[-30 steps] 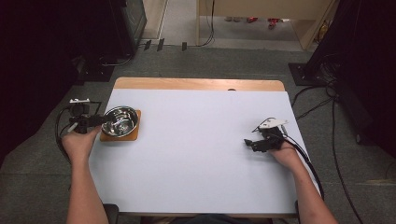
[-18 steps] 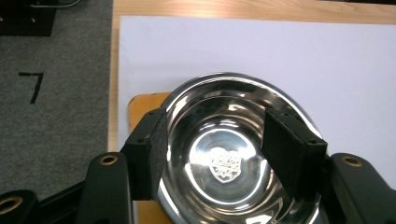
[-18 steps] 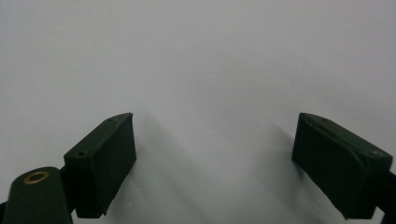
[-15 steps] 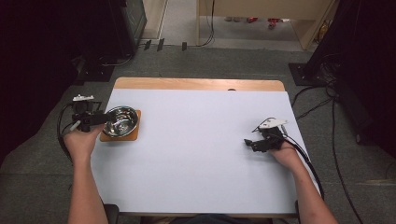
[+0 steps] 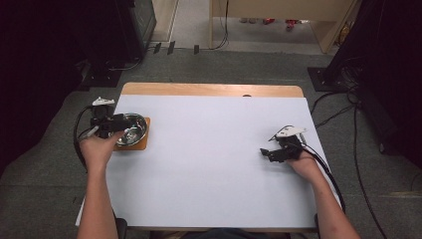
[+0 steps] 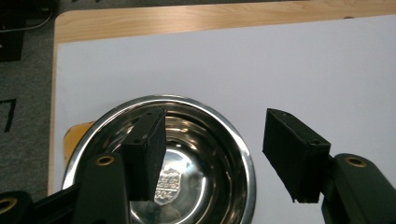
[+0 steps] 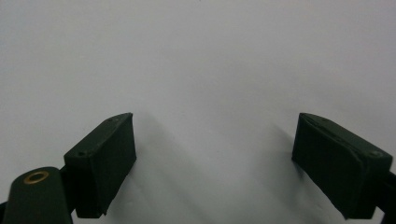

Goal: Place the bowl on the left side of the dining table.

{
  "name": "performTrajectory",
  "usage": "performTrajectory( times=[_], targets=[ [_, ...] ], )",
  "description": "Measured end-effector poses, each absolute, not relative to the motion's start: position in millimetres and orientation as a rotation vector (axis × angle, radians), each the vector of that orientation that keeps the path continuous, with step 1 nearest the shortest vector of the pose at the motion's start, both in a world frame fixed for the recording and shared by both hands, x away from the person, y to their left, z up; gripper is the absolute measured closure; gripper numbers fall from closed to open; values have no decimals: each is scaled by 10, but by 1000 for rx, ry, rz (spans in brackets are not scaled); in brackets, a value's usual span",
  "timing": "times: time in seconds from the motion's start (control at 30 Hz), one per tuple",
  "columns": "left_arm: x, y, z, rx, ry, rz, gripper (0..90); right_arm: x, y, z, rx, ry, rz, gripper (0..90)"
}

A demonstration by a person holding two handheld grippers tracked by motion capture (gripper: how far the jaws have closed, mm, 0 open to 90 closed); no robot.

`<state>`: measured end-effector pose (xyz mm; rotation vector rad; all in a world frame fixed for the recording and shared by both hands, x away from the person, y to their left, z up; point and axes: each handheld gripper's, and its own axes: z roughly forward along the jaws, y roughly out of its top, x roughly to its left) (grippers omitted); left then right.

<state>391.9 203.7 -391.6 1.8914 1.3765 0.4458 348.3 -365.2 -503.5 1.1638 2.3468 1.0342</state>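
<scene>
Lab-like recording room: white-topped table (image 5: 214, 149), grey carpet (image 5: 45, 189), trailing floor cables (image 5: 343, 107), dark equipment racks (image 5: 134, 25).

Count on table:
1 steel bowl (image 5: 130, 128), 1 wooden coaster (image 5: 141, 144) under it, 2 grippers – left (image 5: 115, 121), right (image 5: 272, 152).

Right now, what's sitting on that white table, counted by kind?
Metal bowl: 1
Wooden coaster under the bowl: 1
Hand-held gripper: 2, the left hand-held gripper over the bowl and the right hand-held gripper near the table's right edge
Total: 4
</scene>
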Motion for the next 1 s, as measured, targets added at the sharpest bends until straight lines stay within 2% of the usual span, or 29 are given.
performTrajectory(
  times=[0.7, 1.0],
  targets=[
    [3911, 1511, -3941, 1973, 1221, 392, 371, 3483, -3653, -5035, 1162, 2347, 1033, 130],
    [3900, 1368, -3981, 1928, 1179, 333, 370, 3483, -3653, -5035, 1162, 2347, 1032, 130]
  ],
)
